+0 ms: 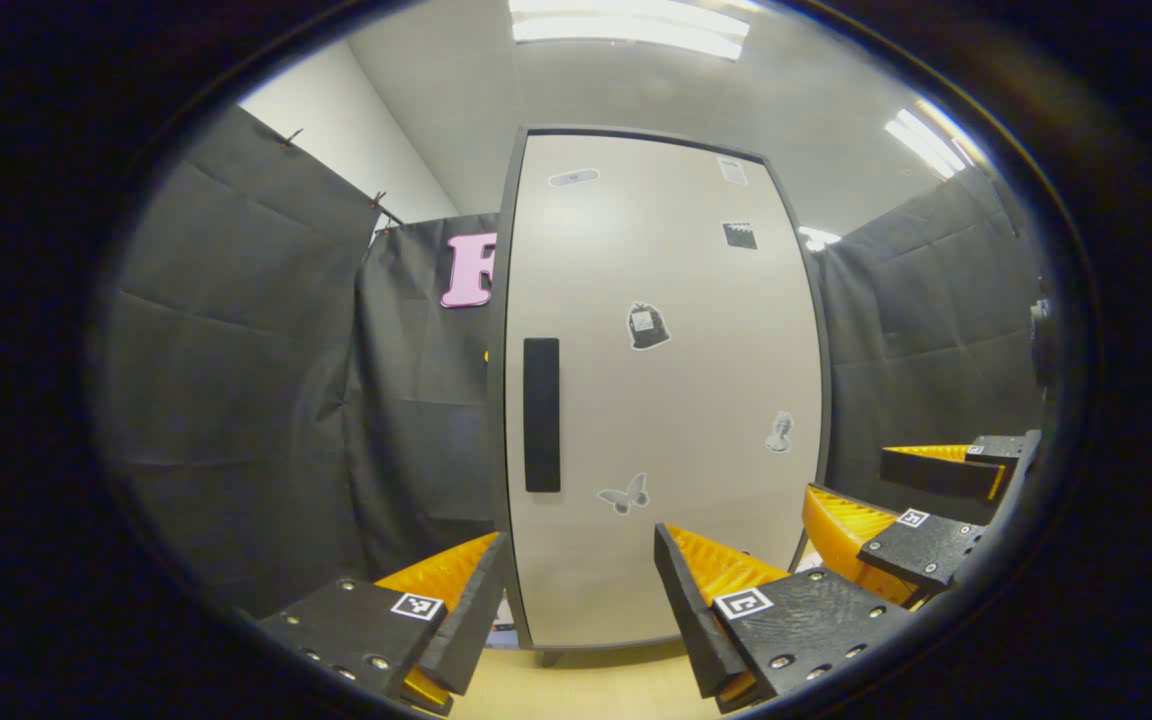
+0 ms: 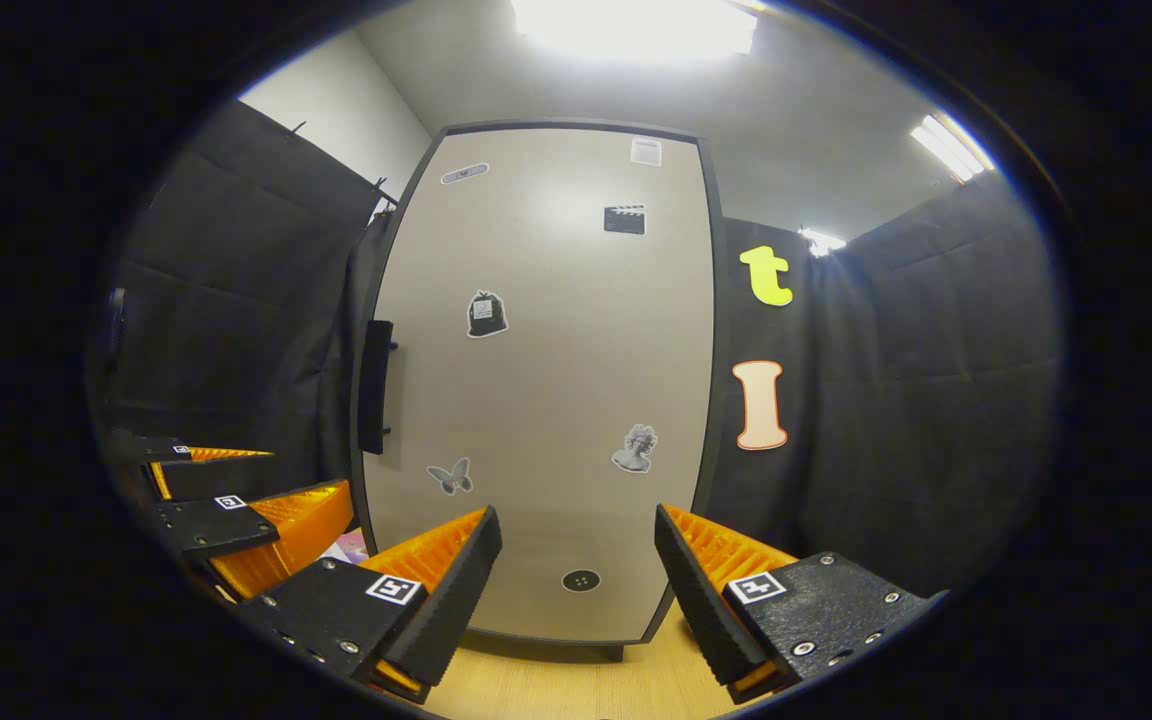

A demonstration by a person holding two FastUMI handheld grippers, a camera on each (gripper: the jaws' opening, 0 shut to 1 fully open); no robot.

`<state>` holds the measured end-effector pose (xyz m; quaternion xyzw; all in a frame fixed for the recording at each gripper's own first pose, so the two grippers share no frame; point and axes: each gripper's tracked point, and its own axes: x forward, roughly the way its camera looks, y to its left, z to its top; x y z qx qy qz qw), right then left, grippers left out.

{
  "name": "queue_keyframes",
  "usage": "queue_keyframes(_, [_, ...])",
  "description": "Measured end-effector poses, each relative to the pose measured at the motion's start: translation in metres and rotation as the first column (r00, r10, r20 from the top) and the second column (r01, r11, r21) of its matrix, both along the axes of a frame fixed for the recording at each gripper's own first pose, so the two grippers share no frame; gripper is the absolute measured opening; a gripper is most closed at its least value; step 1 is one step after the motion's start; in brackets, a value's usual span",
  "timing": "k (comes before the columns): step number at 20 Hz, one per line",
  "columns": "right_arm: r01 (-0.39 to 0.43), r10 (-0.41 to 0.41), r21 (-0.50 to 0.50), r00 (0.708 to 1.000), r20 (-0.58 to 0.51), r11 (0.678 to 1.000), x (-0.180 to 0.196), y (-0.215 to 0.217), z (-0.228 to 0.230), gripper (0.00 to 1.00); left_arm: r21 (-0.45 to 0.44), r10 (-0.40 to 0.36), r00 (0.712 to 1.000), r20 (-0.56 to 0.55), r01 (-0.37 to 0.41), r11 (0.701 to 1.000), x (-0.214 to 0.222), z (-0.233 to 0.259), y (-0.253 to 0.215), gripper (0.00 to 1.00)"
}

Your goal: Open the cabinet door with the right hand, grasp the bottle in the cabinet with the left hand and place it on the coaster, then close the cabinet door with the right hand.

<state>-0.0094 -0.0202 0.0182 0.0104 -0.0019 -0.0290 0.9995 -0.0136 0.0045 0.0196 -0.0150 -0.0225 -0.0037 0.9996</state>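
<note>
While the cabinet door (image 2: pixel 546 380) stands closed ahead, hiding the bottle behind it, the right gripper (image 2: pixel 576 570) is held with jaws apart. The handle (image 2: pixel 376 387) at left should be squarely straddled, then clamped. The left gripper (image 1: pixel 581 600) waits, jaws apart.

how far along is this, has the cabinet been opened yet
Nothing looks done yet: the cabinet door sits flush and closed, its handle untouched. In hand: both grippers hang open in front of it, the right gripper and the left gripper, neither holding anything. All steps are left: open the door, take out the bottle, set it on the coaster, close the door.
</note>
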Motion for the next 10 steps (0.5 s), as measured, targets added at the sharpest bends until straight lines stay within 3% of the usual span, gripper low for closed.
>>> queue_keyframes(10, [-0.001,0.001,0.012,1.0,-0.006,1.0,-0.0097,-0.0087,0.0001,0.95,-0.005,0.003,1.0,0.011,-0.003,1.0,-0.0062,0.0071,-0.0033,0.82])
